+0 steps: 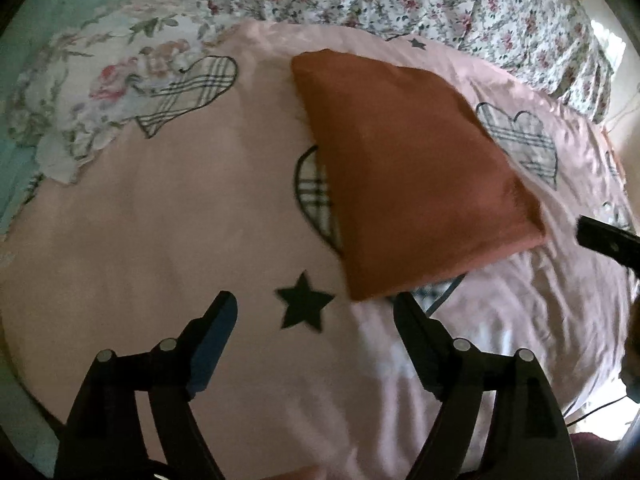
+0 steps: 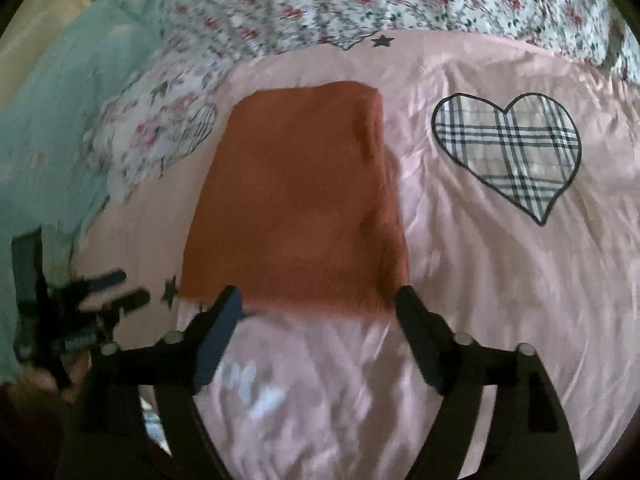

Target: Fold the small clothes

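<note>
Though blurred, seemingly folded garment [image 2: 296, 200].

Two wrist fisheyes low over the pink bedspread [image 1: 140, 240] — shared ground, the folded rust cloth [image 1: 408, 168].

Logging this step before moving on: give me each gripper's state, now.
Left gripper: open, holding nothing, above the pink bedsheet.
Right gripper: open, holding nothing, at the near edge of the folded rust-orange cloth.
</note>
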`<state>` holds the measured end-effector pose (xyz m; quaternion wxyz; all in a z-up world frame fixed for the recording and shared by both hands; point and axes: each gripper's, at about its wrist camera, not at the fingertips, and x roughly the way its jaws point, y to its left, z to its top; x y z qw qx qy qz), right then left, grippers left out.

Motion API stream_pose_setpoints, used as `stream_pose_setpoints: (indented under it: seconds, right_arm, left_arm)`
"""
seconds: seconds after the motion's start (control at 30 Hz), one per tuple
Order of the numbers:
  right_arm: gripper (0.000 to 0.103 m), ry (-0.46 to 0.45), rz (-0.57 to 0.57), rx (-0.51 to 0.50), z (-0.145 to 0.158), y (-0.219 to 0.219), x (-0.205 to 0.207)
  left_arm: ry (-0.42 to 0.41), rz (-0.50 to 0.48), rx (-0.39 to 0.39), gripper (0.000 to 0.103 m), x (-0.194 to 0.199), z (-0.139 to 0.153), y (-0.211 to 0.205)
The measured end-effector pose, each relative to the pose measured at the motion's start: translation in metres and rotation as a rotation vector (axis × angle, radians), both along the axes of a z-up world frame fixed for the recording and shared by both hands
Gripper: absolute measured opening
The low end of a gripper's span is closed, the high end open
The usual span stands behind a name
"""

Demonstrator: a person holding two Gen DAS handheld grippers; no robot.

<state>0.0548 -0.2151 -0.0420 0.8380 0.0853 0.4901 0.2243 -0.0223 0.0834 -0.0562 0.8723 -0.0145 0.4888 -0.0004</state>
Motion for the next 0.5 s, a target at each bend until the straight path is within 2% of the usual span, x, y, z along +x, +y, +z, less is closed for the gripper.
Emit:
stream_pose_setpoints:
  seconds: [0.23,0.33,0.5]
  right_arm:
    - [0.091,-0.011,0.047,-0.070,-0.007,0.002,-0.044]
    - [0.092,0.004,0.045,-0.091,-0.012,0.002,-0.058]
    - [0.093,0.026,0.041,-0.113,-0.018,0.004,-0.072]
  left_arm:
    - [0.043,-0.029,0.087,0.084,-0.021,-0.016,0.001]
    - [0.037,-0.057,0.129,0.084,-0.029,-0.018,-0.004]
    - [0.022,-0.106,0.125,0.085,-0.037,-0.014,-0.014]
